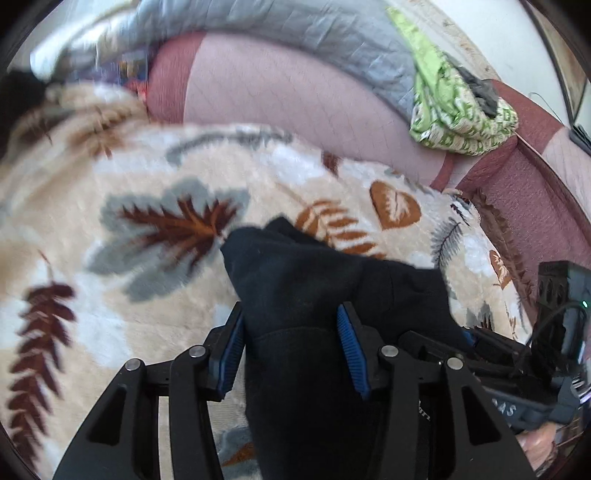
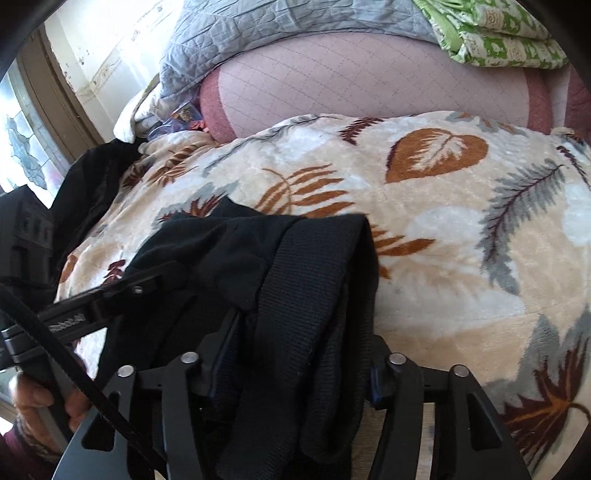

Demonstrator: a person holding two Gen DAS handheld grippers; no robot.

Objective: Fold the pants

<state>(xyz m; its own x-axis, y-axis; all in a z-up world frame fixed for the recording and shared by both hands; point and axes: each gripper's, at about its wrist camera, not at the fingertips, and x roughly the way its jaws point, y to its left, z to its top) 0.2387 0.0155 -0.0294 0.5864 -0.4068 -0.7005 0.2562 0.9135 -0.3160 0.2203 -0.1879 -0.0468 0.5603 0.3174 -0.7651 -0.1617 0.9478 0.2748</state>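
Beneath both of your tools spreads a plush cream blanket printed with rust, brown and grey leaves (image 2: 424, 229), soft and deep-piled, covering the bed. Behind it lies a quilted pale pink mattress with a darker rose border (image 2: 369, 85), and over that a stitched grey quilt (image 1: 295, 33) and a folded green-and-white patterned cloth (image 1: 458, 114).

The black knitted pants (image 1: 310, 295) hang bunched over the blanket, held up between your two tools. The fabric looks thick and matte, with a ribbed band (image 2: 306, 280) draping down in front of the right camera.

Your left gripper (image 1: 291, 350) has its blue-ridged fingers (image 1: 351, 354) set a moderate way apart, clamped on a thick fold of the pants that fills the gap. Your right gripper (image 2: 299, 362) likewise grips the pants, its black fingers (image 2: 380, 373) pressed against either side of the ribbed bundle.
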